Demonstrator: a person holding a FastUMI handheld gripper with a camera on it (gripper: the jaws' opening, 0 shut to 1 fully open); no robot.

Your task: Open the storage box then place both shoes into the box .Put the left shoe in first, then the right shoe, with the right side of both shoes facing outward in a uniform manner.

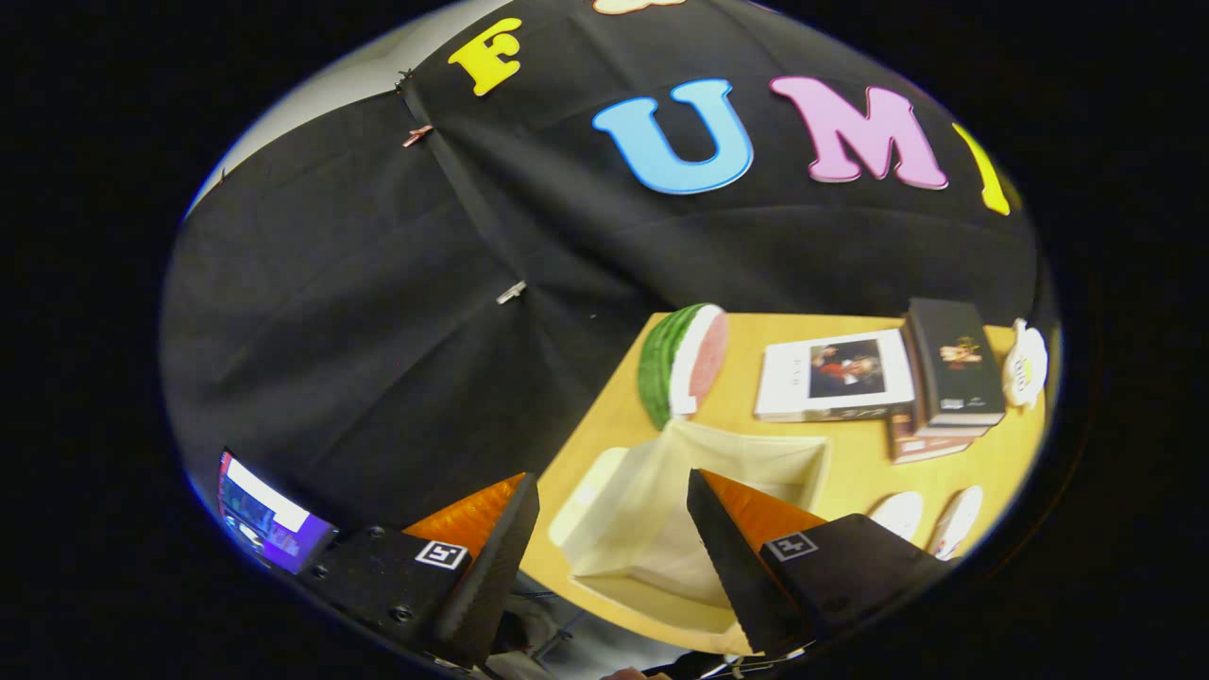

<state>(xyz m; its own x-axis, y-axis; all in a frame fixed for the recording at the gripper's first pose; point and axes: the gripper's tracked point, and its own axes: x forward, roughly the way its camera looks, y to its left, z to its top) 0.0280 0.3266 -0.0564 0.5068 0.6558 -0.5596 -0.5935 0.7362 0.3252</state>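
Note:
My gripper [612,486] is open, with nothing pressed between its fingers. Just ahead of them, on the wooden table [850,453], stands a translucent white storage box [756,458]. A pale panel of it [604,501] lies in the gap between the fingers, and I cannot tell whether this is its lid folded down. Two white shoes [926,518] lie side by side to the right of the right finger, partly hidden behind it. The whole view is tilted.
Beyond the box, a watermelon-slice toy [682,364] stands at the table's far corner. A white book [836,376] and a stack of dark books [949,364] lie to its right, beside a small white object [1025,364]. A lit screen [264,515] glows left of the left finger.

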